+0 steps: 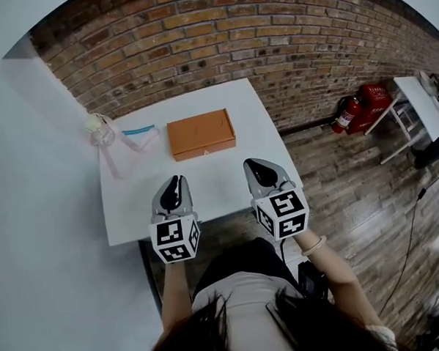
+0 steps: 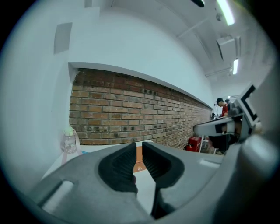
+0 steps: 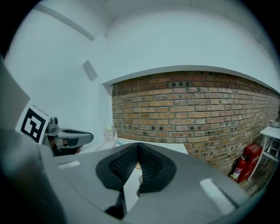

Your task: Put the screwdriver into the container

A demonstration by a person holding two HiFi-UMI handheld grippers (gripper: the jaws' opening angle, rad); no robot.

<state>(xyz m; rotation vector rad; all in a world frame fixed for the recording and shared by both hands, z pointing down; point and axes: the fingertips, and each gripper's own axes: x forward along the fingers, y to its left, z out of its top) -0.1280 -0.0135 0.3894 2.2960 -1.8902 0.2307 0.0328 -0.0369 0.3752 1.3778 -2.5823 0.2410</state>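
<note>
Brick wall (image 1: 234, 38) behind a white table (image 1: 220, 186); plain white wall (image 1: 29, 181) at left, wood floor (image 1: 352, 179), red fire extinguisher (image 1: 346, 115) against the brick, strip lights (image 2: 226, 12) overhead.

The table (image 1: 133, 205) looks smooth matt white, the container (image 1: 201, 134) matt orange, the wall (image 1: 234, 38) rough brick.

I count two grippers, the left gripper (image 1: 175, 182) and the right gripper (image 1: 253, 165). One white table (image 1: 133, 205) carries one orange box (image 1: 200, 133), one clear bottle (image 1: 100, 130) at its far left, and one blue-topped bag (image 1: 139, 135). One red fire extinguisher (image 1: 346, 115) stands far right.
</note>
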